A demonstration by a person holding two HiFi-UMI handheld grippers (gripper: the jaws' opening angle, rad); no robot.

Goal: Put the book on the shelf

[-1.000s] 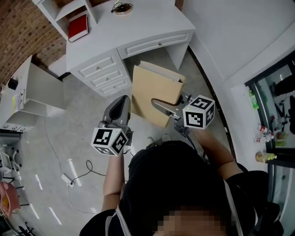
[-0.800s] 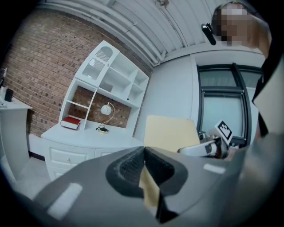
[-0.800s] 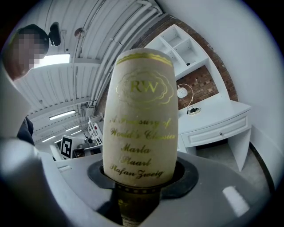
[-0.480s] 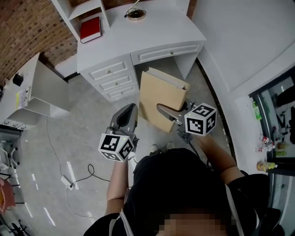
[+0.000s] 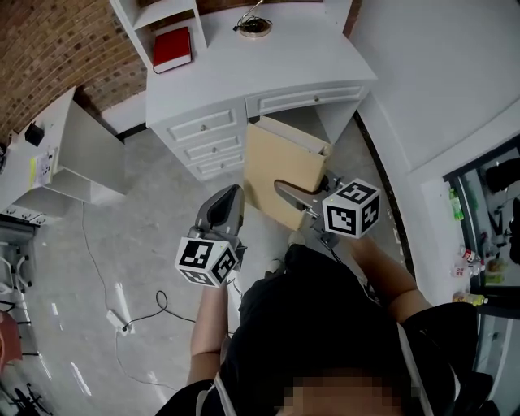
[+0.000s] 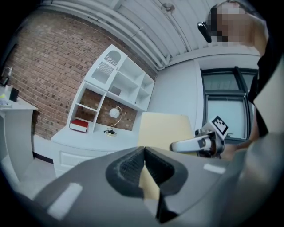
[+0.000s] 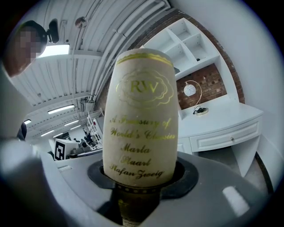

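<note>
Between right tongs (image 5: 294,195): beige book (image 5: 276,162), clamped at spine; left tongs (image 5: 223,210) nearby.

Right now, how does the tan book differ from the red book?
The tan book is beige with gold spine lettering; the red book is plain red. The tan book is clamped in the right tongs, above the floor; the red book lies flat in a shelf compartment. The tan book looks larger, though it is nearer the camera. Both are closed.
</note>
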